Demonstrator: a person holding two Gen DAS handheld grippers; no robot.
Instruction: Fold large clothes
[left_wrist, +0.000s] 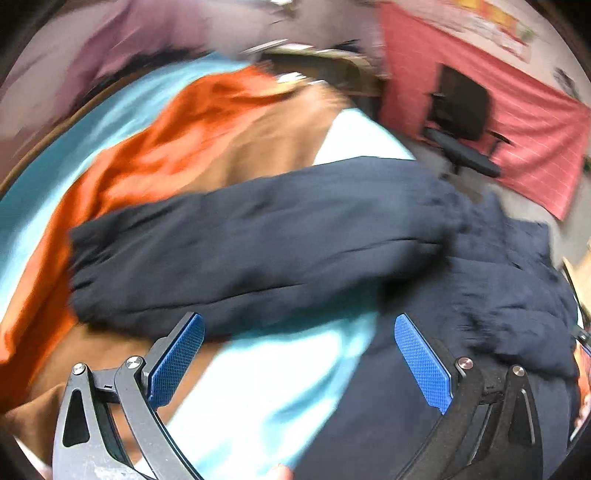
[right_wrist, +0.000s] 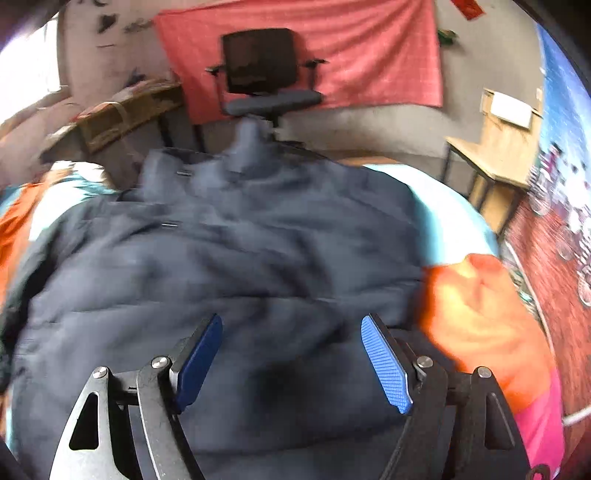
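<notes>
Looking down past my left gripper (left_wrist: 299, 360), I see its two blue textured pads spread as wide as they go, with nothing between them; under the gap lies the pale turquoise sheet (left_wrist: 266, 387) that covers the bed. The big, quilted dark navy jacket (left_wrist: 258, 240) sprawls just ahead of the pads, one padded sleeve stretched across the view from left to right, its cuff at the left end, while the body of the jacket bunches up at the right. Behind the sleeve lie a crumpled bright orange cloth (left_wrist: 177, 133) and a tan-brown garment (left_wrist: 258, 136), both resting on the sheet. My right gripper (right_wrist: 291, 363) hangs over the jacket's body (right_wrist: 221, 258), which fills most of that view; its jaws stand well apart and empty, the pads clear of the fabric as far as the blur lets me judge. Beside the jacket on the right lies an orange and pink cloth (right_wrist: 480, 317). Beyond the bed stands a black office chair (right_wrist: 264, 74) in front of a red cloth (right_wrist: 369, 48) hung on the wall, and a light wooden desk (right_wrist: 491, 162) is off to the right.
</notes>
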